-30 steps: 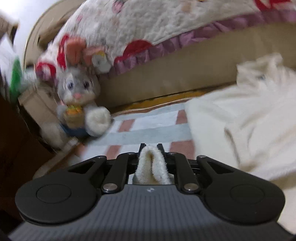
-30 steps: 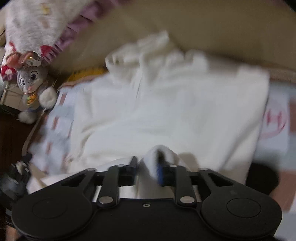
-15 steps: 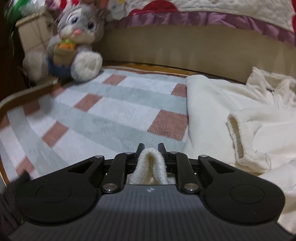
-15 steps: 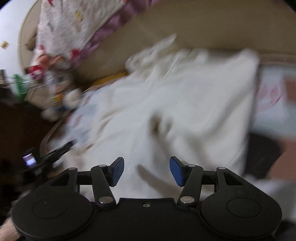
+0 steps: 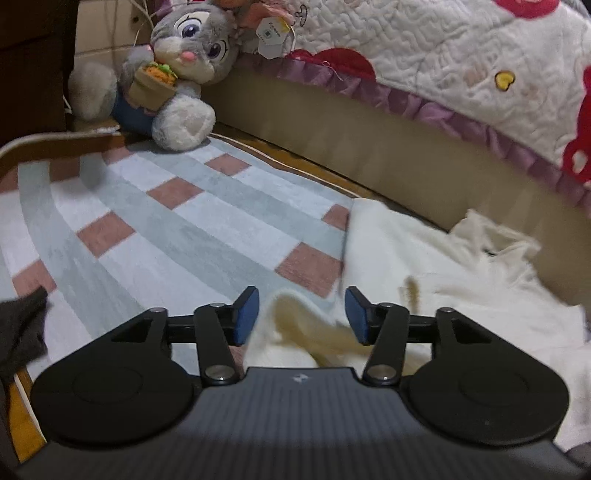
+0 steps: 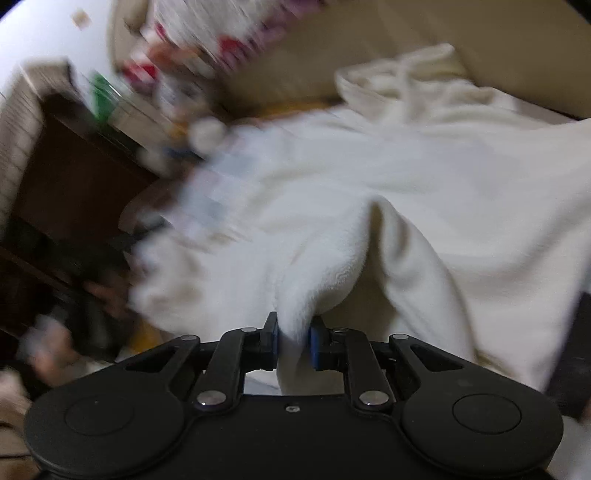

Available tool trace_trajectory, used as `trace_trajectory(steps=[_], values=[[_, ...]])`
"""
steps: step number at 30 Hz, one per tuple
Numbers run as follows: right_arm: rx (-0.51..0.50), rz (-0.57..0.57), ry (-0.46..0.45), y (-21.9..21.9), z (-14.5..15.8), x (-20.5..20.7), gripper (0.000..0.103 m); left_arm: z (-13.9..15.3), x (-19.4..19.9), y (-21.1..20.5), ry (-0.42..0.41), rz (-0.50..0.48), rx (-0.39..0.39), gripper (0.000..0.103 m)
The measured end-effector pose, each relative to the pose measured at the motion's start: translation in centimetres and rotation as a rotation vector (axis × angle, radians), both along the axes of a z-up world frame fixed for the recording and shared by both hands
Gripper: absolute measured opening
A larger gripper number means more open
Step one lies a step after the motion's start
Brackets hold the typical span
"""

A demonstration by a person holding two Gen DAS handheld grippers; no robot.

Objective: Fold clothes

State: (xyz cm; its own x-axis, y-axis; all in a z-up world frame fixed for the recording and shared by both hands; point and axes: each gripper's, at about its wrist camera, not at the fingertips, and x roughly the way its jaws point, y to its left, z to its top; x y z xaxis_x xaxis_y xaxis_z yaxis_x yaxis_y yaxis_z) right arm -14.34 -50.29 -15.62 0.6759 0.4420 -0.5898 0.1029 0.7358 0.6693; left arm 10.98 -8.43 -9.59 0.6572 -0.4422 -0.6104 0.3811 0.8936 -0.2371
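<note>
Cream fleece, a zip-front jacket [image 6: 424, 173], lies spread on the checked bed cover [image 5: 184, 229] against the beige bed frame [image 5: 369, 147], and the right gripper [image 6: 293, 341] is clenched on a raised fold of it near the camera. The left gripper [image 5: 301, 314] stands released, its blue pads wide apart, with the jacket's near edge blurred between them. At far left a grey plush rabbit [image 5: 173, 66] sits beside a quilted cover [image 5: 443, 55]; its paper hang tag [image 5: 273, 33] bears print too small to read.

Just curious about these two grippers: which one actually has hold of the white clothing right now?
The right gripper: its jaws are pinched shut on a fold of the white fleece garment. The left gripper is open.
</note>
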Motion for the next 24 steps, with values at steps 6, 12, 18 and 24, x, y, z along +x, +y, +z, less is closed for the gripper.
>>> trace_trajectory(steps=[6,12,18,24], values=[[0.205,0.005,-0.092,-1.1,0.1,-0.3,0.019,-2.8,0.1,0.1,0.188,0.044,-0.078,0.065],[0.196,-0.007,0.014,-0.5,-1.8,1.8,0.037,-4.1,-0.1,-1.9,0.211,0.002,-0.075,0.013],[0.265,-0.024,0.002,-0.5,-2.6,2.9,0.021,-1.1,-2.1,-3.0,0.048,-0.034,0.01,0.003],[0.416,-0.1,-0.231,-1.3,2.2,-4.6,0.021,2.9,-4.3,-3.4,-0.117,-0.07,0.073,0.003]])
